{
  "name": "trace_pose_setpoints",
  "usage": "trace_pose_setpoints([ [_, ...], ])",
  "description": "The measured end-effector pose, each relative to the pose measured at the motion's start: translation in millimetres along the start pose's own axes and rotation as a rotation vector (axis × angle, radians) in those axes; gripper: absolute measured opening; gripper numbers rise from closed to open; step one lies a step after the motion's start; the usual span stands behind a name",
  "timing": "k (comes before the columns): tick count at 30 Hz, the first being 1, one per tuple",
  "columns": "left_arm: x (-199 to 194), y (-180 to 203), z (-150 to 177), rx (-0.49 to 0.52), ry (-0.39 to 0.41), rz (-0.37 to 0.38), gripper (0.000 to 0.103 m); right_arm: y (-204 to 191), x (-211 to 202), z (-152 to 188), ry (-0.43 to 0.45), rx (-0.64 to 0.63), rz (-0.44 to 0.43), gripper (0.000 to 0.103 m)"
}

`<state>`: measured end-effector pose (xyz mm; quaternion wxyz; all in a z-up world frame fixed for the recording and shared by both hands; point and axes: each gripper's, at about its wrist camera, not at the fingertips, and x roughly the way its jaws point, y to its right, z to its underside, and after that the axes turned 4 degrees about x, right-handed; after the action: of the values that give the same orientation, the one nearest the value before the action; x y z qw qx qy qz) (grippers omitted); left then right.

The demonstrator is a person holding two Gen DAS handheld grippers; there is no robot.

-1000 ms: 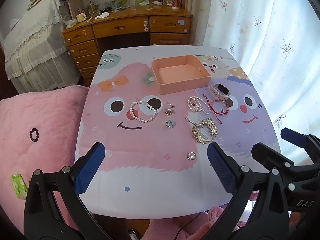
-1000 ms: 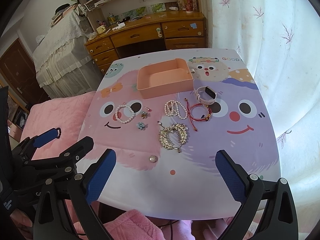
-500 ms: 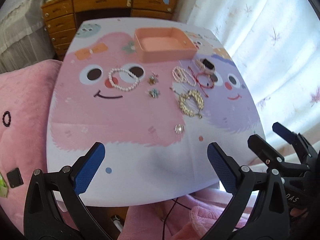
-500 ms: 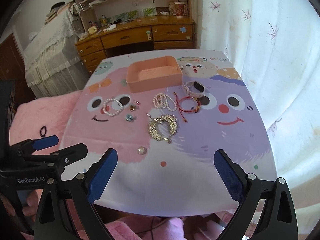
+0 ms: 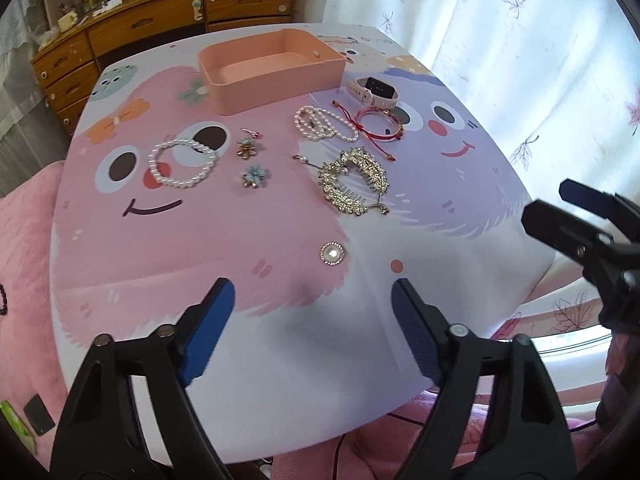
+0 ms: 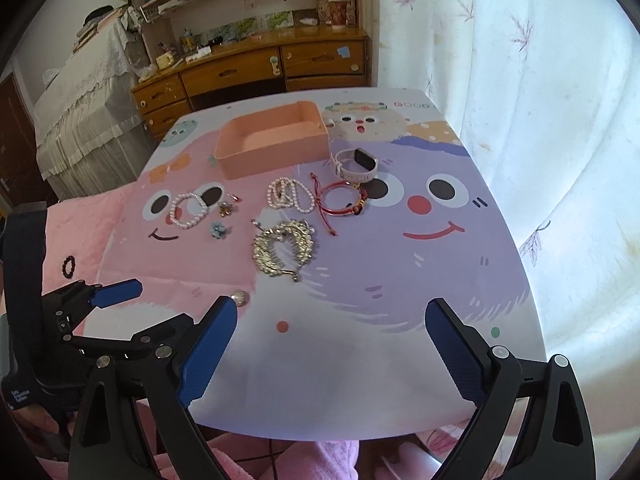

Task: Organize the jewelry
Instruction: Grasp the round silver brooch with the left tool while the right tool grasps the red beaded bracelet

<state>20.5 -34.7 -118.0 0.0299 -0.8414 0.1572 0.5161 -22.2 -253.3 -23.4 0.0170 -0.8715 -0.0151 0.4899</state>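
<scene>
An empty pink tray [image 5: 276,74] [image 6: 276,140] stands at the table's far side. In front of it lie a pearl bracelet [image 5: 182,163], two flower earrings [image 5: 247,149], a pearl necklace [image 5: 322,125], a red cord bracelet [image 5: 378,125], a white smartwatch [image 5: 374,90], a gold hair comb [image 5: 354,185] [image 6: 286,248] and a round pearl brooch [image 5: 332,254] [image 6: 240,297]. My left gripper [image 5: 312,332] is open and empty, just short of the brooch. My right gripper [image 6: 330,344] is open and empty over the table's near edge.
The table [image 6: 420,280] has a cartoon-face cover. A pink cushion [image 6: 80,232] with a dark bead bracelet [image 6: 69,267] lies to its left. A wooden desk [image 6: 256,68] stands behind, and a white curtain [image 6: 520,100] hangs on the right.
Both grippers have moved forward and lower toward the table. The left one now sits close behind the pearl brooch. No jewelry has moved.
</scene>
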Motion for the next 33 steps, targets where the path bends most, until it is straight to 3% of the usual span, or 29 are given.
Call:
trace_pose_setpoints([
  [4,27.2,15.4,-6.9,0.022,0.008,-0.072,0.049,16.9,34.8,-20.4,-0.043,-0.012,-0.050,0.097],
  [7,45.9,21.0,-11.7,-0.022,-0.003,-0.105,0.045,30.9,67.0,-35.9,-0.039,-0.022,-0.093,0.097],
  [9,56.9,25.3,-15.5,-0.046,-0.018,-0.124,0.039,41.6,92.0,-45.2,-0.007,-0.036,-0.119,0.090],
  [15,78.0,36.0,-21.0,-0.114,-0.051,-0.202,0.037,52.6,160.8,-81.0,-0.011,-0.050,-0.136,0.076],
  [22,93.6,38.3,-24.3,-0.162,-0.070,-0.240,0.037,42.9,208.1,-110.3,-0.039,-0.108,-0.176,0.065],
  [27,98.3,41.0,-29.6,-0.185,-0.065,-0.232,0.021,38.8,234.8,-122.4,-0.083,-0.091,-0.188,0.047],
  [32,99.8,43.4,-32.0,-0.236,-0.082,-0.241,0.014,36.9,247.2,-131.4,-0.111,-0.077,-0.215,0.042],
  [33,99.7,43.0,-32.1,-0.243,-0.087,-0.241,0.012,37.4,252.1,-135.6,-0.114,-0.074,-0.213,0.032],
])
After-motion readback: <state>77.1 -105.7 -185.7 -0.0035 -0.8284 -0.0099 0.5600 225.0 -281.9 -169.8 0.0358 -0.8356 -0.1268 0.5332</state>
